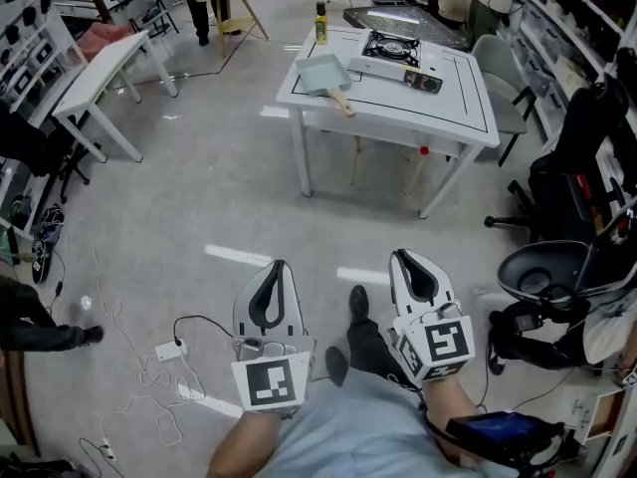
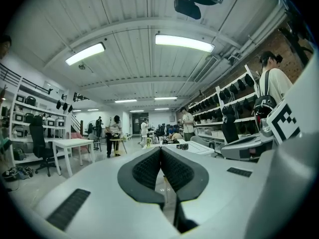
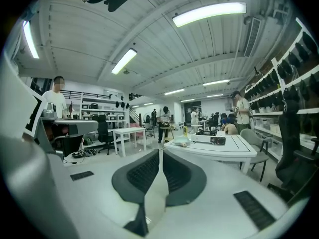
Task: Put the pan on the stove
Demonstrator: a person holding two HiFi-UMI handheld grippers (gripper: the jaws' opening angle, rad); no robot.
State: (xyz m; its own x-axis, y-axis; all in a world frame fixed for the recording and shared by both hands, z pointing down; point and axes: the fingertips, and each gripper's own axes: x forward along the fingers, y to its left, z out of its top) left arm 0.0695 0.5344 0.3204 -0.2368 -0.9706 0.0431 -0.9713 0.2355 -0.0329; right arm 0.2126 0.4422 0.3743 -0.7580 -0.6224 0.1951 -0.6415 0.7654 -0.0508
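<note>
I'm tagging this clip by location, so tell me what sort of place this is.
Probably a lab or workshop, not a home kitchen: long wall shelves loaded with dark equipment, a portable gas stove set on a white square worktable, and loose white cables across the grey floor.

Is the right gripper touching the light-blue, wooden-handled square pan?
Apart. Head view shows the right gripper over floor, far from the light-blue square pan on the white table.
</note>
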